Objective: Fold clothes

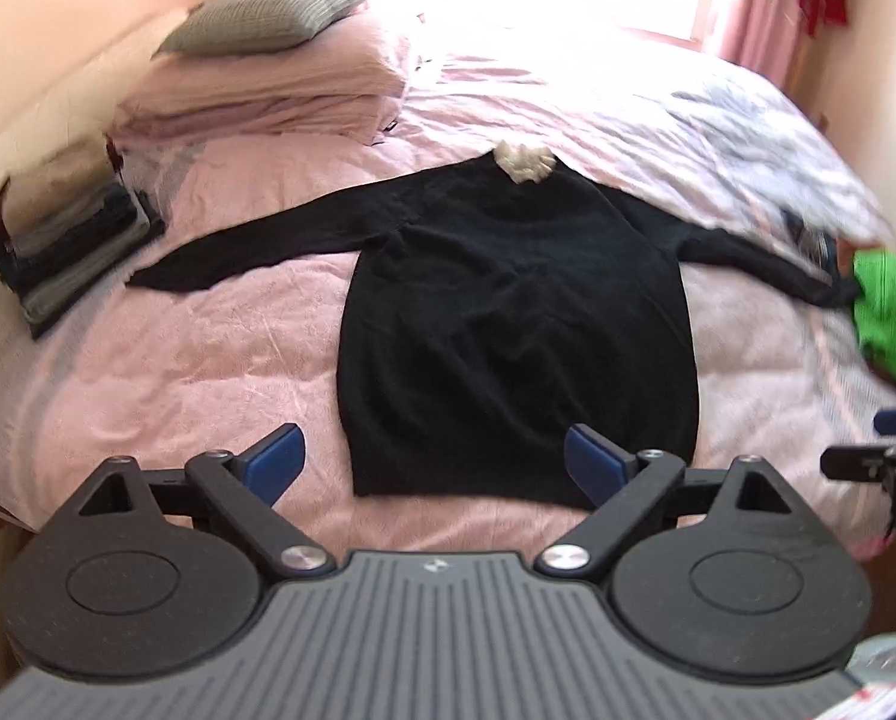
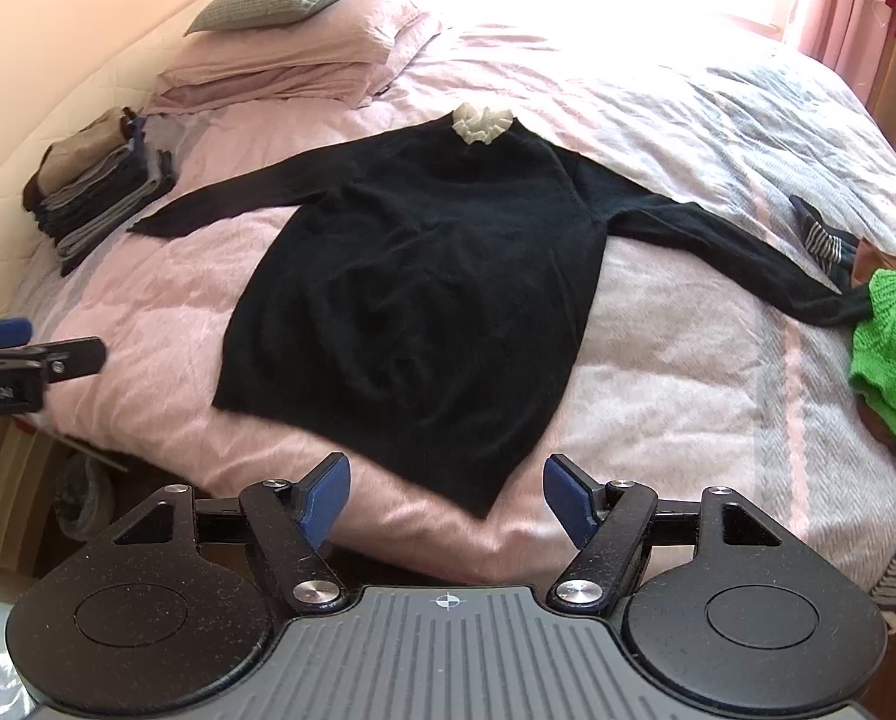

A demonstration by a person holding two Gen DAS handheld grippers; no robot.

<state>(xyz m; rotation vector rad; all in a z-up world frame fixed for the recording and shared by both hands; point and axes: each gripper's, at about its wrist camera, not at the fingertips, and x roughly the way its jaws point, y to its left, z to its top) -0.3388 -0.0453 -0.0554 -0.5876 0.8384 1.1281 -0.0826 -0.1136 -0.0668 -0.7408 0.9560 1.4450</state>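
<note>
Left wrist view first: the left hand-held gripper [image 1: 435, 463] sits at the bottom centre with its blue pads spread wide and nothing between them, just short of the hem of a black sweater [image 1: 517, 324]. The sweater lies flat and face-down or face-up, I cannot tell which, across the middle of the frame on the pink bed [image 1: 166, 360], both sleeves stretched out to the sides and a pale frilled collar [image 1: 526, 161] at its top edge. A stack of folded clothes [image 1: 67, 234] sits at the left edge, blurred, and a green garment [image 1: 892, 312] is cut off at the right edge, where the tip of the other tool also pokes in. Folding looks not yet begun on this piece; the next move likely calls for a pinch on a sleeve end or a hem corner to bring it over the body. Right wrist view: the right hand-held gripper [image 2: 447, 501] is likewise wide apart and empty at the bottom centre, near the lower right hem corner of the sweater, which runs diagonally from lower centre up to the collar. The right sleeve ends beside the green garment at the right edge, next to a striped sock [image 2: 823, 240]. The window at the top is blown out white, so whatever lies on the bed there is lost.
</note>
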